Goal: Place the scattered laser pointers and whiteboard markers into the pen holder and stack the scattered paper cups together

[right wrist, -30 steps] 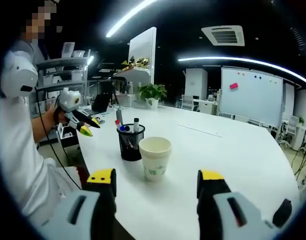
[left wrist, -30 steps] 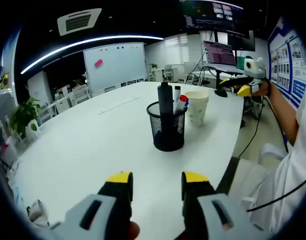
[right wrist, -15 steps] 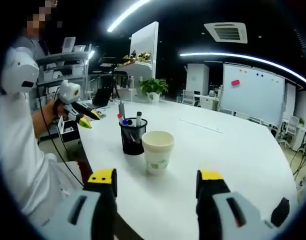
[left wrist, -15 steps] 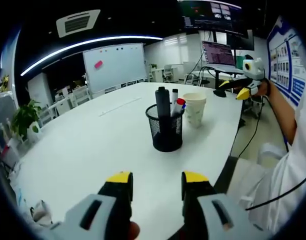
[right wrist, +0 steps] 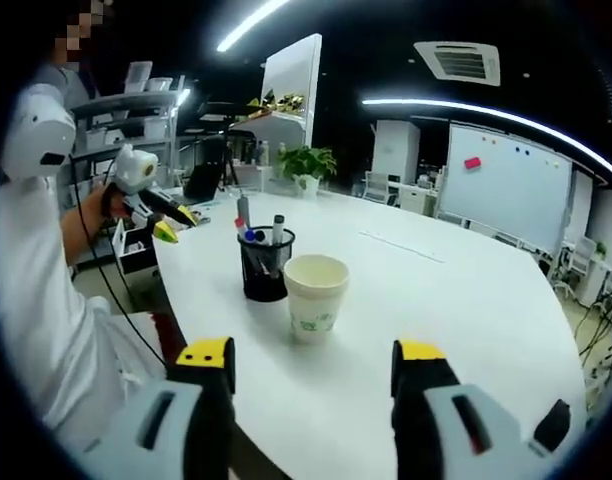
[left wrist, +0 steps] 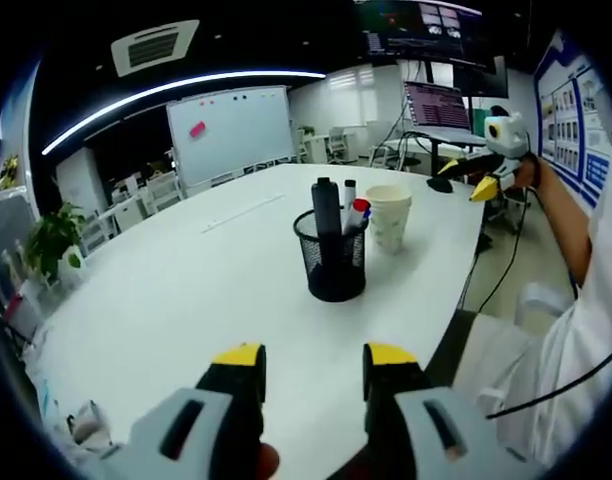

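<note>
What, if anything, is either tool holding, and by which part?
Nothing. The left tool and right tool are both open and empty above the white table.

Right tool (right wrist: 311,362) pulled slightly back from paper cups (right wrist: 315,297); nothing else moved
</note>
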### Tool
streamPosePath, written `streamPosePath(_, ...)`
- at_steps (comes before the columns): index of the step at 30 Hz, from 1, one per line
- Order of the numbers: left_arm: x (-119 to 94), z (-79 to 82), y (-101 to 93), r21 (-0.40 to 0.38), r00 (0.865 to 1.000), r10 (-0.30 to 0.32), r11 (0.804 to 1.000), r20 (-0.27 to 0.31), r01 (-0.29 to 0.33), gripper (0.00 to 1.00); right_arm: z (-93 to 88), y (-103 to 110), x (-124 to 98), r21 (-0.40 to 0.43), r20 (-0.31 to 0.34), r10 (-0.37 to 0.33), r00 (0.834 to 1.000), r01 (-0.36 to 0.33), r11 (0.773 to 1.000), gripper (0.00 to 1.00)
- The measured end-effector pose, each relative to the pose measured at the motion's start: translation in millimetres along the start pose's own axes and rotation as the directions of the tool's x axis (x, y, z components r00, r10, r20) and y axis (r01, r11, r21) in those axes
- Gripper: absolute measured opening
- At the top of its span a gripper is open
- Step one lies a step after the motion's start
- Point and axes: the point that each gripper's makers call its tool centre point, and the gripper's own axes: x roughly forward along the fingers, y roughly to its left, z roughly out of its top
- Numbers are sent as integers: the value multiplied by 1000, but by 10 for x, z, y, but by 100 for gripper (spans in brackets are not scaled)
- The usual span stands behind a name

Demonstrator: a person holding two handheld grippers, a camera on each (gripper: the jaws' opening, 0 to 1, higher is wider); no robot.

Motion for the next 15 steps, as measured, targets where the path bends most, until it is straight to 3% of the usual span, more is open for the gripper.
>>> streamPosePath(15, -66, 6, -33, 11, 1000, -7, 1000, -12, 7, 39, -23, 110, -20, -44, -41, 15, 999, -16, 999, 63)
